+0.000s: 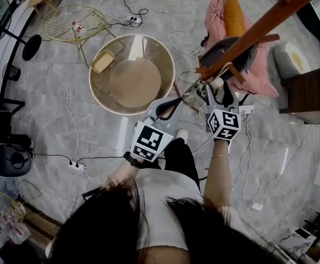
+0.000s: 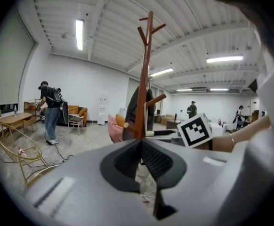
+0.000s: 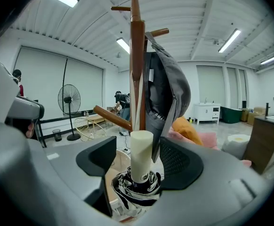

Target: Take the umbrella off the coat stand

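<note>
Beside the coat stand (image 3: pixel 137 55), the right gripper (image 3: pixel 137 159) gapes around the light umbrella (image 3: pixel 127 188) at its stiff handle (image 3: pixel 141 147), probably the surest hold; the left gripper (image 2: pixel 141 145) sits closed, empty.

left tool (image 2: pixel 141 145) — jaws together | right tool (image 3: pixel 138 157) — jaws apart | both held forward

Cables (image 1: pixel 65 90), power strip (image 1: pixel 76 165) on floor (image 1: pixel 39 128)

A grey marble floor (image 1: pixel 55 125) strewn with white cables (image 1: pixel 72 106) carries a round gold-rimmed table (image 1: pixel 90 80) and a yellow wire chair (image 1: pixel 72 21). A pedestal fan (image 3: pixel 69 99) stands before wide pale windows (image 3: pixel 43 84). Strip lights (image 2: pixel 79 33) line the ribbed white ceiling (image 2: pixel 118 13).
</note>
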Tool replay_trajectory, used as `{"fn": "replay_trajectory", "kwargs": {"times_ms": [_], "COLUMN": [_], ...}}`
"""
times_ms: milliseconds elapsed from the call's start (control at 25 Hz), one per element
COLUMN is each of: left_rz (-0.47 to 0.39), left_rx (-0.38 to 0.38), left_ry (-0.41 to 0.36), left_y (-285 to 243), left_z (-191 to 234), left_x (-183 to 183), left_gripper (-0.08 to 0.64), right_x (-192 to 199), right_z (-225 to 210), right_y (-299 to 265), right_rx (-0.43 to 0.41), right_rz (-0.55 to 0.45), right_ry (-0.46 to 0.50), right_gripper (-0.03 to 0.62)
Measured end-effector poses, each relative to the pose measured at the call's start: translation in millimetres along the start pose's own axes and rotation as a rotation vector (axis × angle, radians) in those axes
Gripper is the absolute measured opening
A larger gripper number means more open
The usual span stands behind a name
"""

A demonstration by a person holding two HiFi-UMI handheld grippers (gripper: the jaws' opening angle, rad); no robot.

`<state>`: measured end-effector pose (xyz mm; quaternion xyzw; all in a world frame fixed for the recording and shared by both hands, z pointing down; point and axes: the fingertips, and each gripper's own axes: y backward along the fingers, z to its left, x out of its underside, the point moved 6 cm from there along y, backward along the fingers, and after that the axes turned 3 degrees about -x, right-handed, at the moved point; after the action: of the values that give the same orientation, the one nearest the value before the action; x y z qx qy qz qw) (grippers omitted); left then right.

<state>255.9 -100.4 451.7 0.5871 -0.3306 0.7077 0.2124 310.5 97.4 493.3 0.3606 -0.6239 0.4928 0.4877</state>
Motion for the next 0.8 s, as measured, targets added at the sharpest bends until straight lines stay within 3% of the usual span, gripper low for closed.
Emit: {"fn": "replay_trajectory", "kwargs": {"times_ms": [320,800], "left_rz": [0.002,0.016], "left_rx": [-0.008,-0.019], "left_ry": [0.000,0.008], "left_y": [-2,5], "left_z": [5,10], "left_x": [3,10], "left_gripper": [0.058,0.057], "right_x": [0,3], "right_z": [-12,-3], "right_y": [-11,-20], "right_rx": [0.066,0.062], "right_rz": [-0.030,-0.015], "right_ry": [-0.006,0.028], "right_gripper": [0.262,0.259]}}
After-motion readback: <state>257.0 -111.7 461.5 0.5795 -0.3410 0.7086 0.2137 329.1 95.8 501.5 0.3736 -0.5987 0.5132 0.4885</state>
